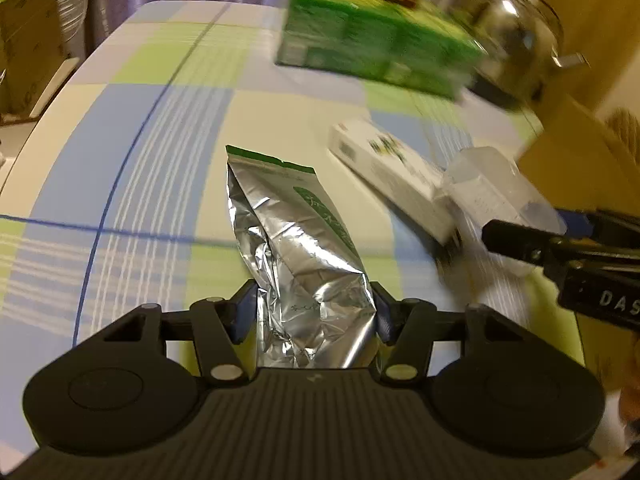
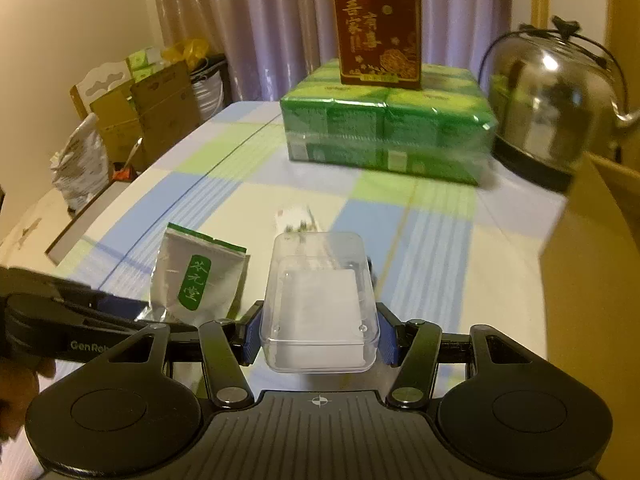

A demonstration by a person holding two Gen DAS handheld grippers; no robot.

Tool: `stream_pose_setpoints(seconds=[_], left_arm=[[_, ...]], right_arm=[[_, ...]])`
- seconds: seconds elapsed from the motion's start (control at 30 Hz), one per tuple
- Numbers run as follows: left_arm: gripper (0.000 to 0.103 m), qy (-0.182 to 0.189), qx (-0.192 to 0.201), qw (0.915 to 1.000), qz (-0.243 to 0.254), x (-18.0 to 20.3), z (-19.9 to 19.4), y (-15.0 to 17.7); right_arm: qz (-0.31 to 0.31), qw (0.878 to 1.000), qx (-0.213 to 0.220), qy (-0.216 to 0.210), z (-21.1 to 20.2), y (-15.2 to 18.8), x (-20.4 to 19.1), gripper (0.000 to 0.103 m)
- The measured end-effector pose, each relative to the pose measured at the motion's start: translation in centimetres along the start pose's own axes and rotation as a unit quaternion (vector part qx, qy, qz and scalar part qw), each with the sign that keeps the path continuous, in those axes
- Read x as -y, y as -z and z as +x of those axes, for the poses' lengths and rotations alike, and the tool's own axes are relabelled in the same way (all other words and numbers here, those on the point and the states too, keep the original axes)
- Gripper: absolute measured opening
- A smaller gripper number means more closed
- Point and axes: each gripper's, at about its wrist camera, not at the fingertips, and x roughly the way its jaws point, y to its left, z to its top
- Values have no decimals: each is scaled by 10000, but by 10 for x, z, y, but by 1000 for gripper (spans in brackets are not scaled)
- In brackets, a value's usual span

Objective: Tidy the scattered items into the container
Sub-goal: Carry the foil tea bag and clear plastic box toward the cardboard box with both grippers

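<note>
My left gripper [image 1: 314, 314] is shut on the lower end of a crumpled silver foil pouch [image 1: 292, 232] with a green label; the pouch [image 2: 196, 280] points away from me over the checked tablecloth. My right gripper [image 2: 319, 336] is shut on a clear plastic box [image 2: 320, 304] with something white inside, held above the table. That clear box [image 1: 492, 188] and the right gripper's black fingers [image 1: 520, 242] show at the right of the left wrist view. A long white carton [image 1: 392, 168] lies on the cloth beyond them. A brown cardboard box [image 2: 592, 260] stands at the right.
At the far end of the table sits a green shrink-wrapped pack [image 2: 388, 132] with a dark red box [image 2: 376, 24] on top. A steel kettle [image 2: 548, 108] stands to its right. Cardboard boxes and bags [image 2: 140, 120] sit on the floor past the table's left edge [image 2: 132, 184].
</note>
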Motion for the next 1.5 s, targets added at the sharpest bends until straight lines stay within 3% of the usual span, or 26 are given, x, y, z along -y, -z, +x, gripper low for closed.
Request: stream_pose_setpoints(seconds=[0.3,0.5,0.63,0.83,0.93,1.07,1.4,1.5], left_arm=[[52,414,-538,9954,680,51,-49,76],[55,284,-735,9912,1065,75,-62,97],[66,213,-849,9880,1275,84,-60,94],[72,116,-1030,9843,1431,87,-48,92],[73,115,-1083,9836,1440,86,-45,90],[73,102,-1194,9812,1510,86,-38,88],[71,68,-1339,9777,1614,88,-26,89],[57,115,-1320,9759,1732,90,-28,89]], right_arm=[[262,9986,-435,155,-72,94,3,53],[355,9975,-562,227,-99,130,3,53],[286,9976,-590,207,-105,142,-2,53],[240,9975,-628,211,-100,151,1,54],[261,9971,-674,225,-96,154,4,59],[292,9973,-641,215,-93,154,6,68],[290,9974,-630,206,-88,154,8,69],[293,9974,-632,201,-87,153,8,69]])
